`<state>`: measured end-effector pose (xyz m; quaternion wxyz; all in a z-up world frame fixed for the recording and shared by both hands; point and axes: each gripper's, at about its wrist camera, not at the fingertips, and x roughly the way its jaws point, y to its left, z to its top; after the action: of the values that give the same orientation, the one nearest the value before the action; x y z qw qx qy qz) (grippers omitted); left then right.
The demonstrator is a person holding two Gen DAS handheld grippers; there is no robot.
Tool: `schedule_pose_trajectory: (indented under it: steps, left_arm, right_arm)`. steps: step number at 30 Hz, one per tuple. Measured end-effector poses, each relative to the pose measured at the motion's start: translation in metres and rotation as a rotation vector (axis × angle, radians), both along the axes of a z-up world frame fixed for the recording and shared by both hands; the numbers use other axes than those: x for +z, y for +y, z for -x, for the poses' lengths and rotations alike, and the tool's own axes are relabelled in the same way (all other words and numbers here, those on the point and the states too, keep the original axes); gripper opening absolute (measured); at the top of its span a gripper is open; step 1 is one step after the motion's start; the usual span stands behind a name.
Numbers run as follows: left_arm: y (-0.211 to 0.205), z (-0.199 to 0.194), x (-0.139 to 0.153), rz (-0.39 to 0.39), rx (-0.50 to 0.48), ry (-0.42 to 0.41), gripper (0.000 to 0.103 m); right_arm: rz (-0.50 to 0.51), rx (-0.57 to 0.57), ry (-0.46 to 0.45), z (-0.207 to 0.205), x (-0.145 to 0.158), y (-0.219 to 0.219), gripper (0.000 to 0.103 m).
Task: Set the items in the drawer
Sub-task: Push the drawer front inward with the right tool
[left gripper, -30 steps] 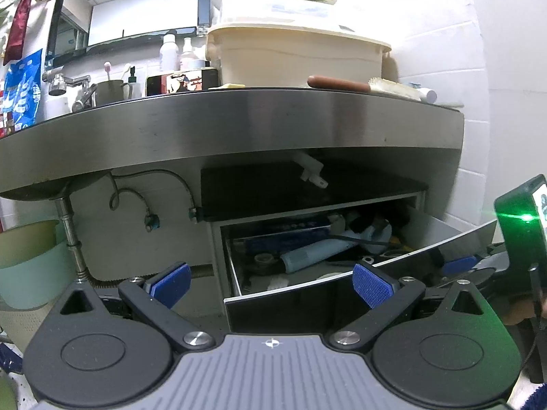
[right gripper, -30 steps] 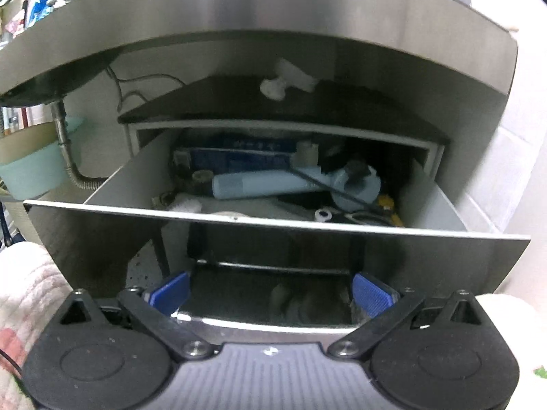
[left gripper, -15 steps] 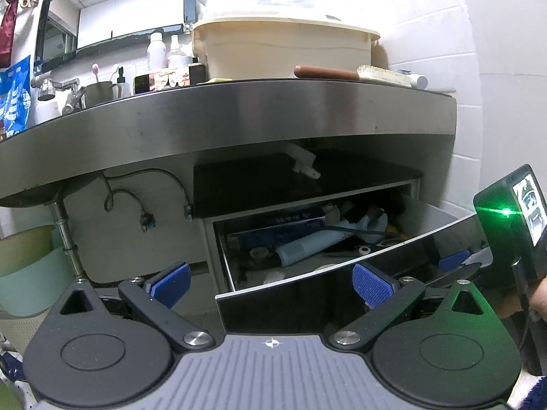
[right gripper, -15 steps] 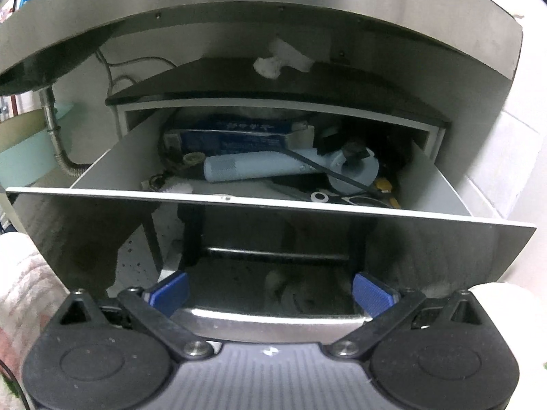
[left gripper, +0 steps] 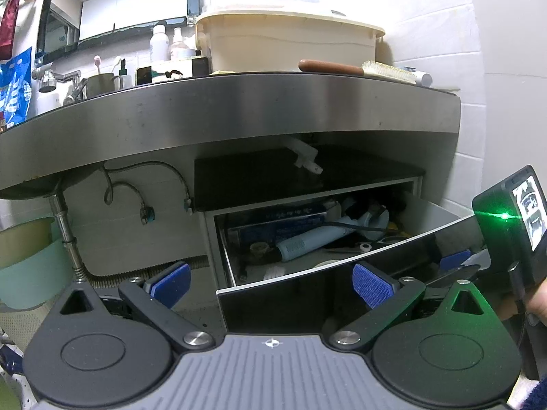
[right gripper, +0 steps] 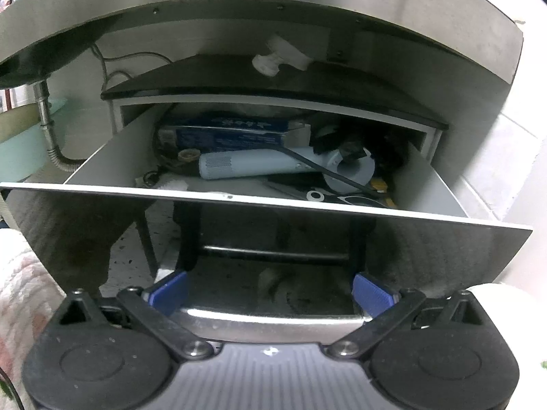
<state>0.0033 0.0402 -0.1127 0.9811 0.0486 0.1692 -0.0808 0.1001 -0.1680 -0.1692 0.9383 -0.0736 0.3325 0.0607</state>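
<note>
The left gripper (left gripper: 270,285) hangs with its blue pads spread wide and nothing between them, low in front of the drain pipe (left gripper: 65,235) and the near corner of the drawer (left gripper: 307,287). The drawer stands pulled out under the steel counter (left gripper: 239,109), with a blue box (right gripper: 225,133) at the back and a pale blue hair dryer (right gripper: 273,164) in front of it. The right gripper (right gripper: 270,294) is also spread, its pads on either side of the shiny handle (right gripper: 270,321) at the bottom of the drawer's dark front.

A home bathroom: faucet (left gripper: 51,80), toothbrush cup (left gripper: 101,83), mirror (left gripper: 112,3), tiled walls.
</note>
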Motion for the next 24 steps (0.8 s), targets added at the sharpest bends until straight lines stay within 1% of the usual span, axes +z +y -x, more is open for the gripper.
schedule_pose_trajectory:
  steps: [7, 24]
  left_arm:
    - [0.0022, -0.0013, -0.0004, 0.016, 0.003, 0.01, 0.102]
    - [0.0016, -0.0027, -0.0021, 0.018, 0.005, 0.027, 0.102]
  right_arm:
    - [0.007, -0.014, -0.002, -0.0004, -0.0012, 0.0019, 0.103]
    - [0.014, -0.018, 0.011, -0.003, -0.0001, 0.0029, 0.103]
